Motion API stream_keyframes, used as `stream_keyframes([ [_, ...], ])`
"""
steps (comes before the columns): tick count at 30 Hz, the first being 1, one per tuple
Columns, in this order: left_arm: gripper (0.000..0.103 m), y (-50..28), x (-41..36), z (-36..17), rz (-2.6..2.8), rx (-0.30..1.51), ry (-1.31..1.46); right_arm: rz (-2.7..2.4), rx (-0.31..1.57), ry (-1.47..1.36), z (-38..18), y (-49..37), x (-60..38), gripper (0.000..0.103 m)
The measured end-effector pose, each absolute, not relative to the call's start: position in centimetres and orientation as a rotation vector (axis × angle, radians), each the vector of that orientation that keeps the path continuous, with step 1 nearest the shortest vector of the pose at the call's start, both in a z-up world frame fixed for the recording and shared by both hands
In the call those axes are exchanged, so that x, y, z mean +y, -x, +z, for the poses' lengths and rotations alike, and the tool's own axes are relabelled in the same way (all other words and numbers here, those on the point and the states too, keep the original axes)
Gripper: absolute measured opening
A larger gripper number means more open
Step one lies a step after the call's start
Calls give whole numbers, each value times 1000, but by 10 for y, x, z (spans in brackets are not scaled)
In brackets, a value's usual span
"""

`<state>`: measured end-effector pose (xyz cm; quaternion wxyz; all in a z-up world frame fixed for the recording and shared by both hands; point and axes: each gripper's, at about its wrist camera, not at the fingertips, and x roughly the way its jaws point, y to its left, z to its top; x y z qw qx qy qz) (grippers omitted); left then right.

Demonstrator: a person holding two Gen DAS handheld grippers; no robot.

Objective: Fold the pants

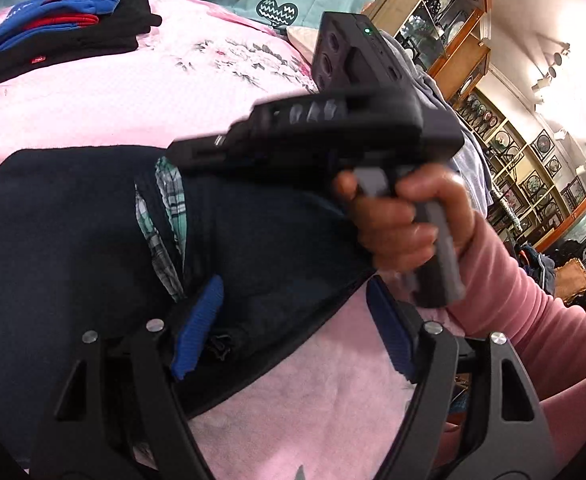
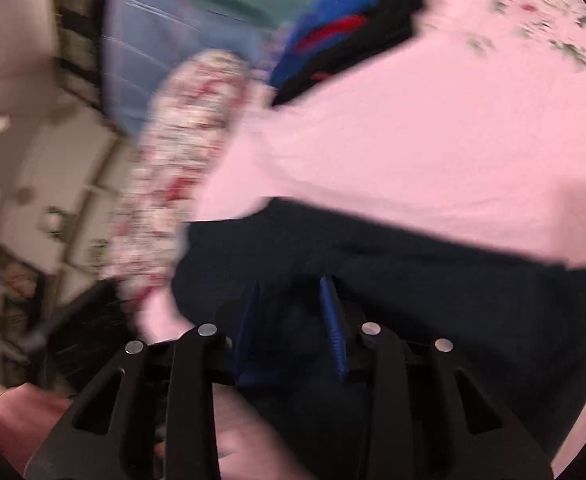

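Observation:
Dark navy pants point(image 1: 73, 240) lie on the pink bedspread point(image 1: 113, 96), with a plaid pocket lining point(image 1: 169, 216) showing. My left gripper point(image 1: 293, 324) is open, its blue pads wide apart over the pants' near edge. The right gripper's body point(image 1: 333, 128) crosses the left wrist view above the pants, held by a hand in a pink sleeve. In the blurred right wrist view my right gripper point(image 2: 293, 320) has its blue pads partly closed with the dark pants point(image 2: 413, 280) bunched between them.
A stack of folded clothes, blue, red and black point(image 1: 53, 32), lies at the far side of the bed; it also shows in the right wrist view point(image 2: 353, 32). A floral pillow point(image 2: 189, 152) lies at the left. Wooden display shelves point(image 1: 493, 120) stand to the right.

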<state>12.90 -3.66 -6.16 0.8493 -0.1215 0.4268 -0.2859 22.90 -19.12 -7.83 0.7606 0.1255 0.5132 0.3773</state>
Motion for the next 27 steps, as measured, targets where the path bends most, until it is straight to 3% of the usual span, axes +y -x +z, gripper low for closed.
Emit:
stream_keyframes([
  [2, 76, -129, -37, -61, -605, 897, 258, 822, 1141, -400, -81, -238, -203, 13],
  [5, 76, -131, -36, -62, -608, 898, 263, 783, 977, -420, -45, -218, -229, 23],
  [10, 79, -131, -38, -62, -614, 896, 254, 658, 784, -365, -7, -174, -278, 25],
  [13, 79, -132, -38, -64, -616, 905, 254, 505, 907, -254, -40, -182, -287, 23],
  [15, 80, -130, -39, -62, -616, 895, 255, 423, 955, -243, -62, -183, -294, 16],
  [19, 80, -130, -41, -62, -607, 894, 233, 446, 864, -322, -35, -165, -301, 20],
  [22, 80, -130, -40, -62, -608, 894, 235, 562, 912, -355, -30, -145, -292, 23],
  [25, 80, -130, -39, -63, -612, 899, 240, 519, 1024, -194, -48, -124, -276, 26],
  [27, 80, -130, -40, -62, -611, 897, 235, 505, 1005, -115, -54, -105, -277, 26],
])
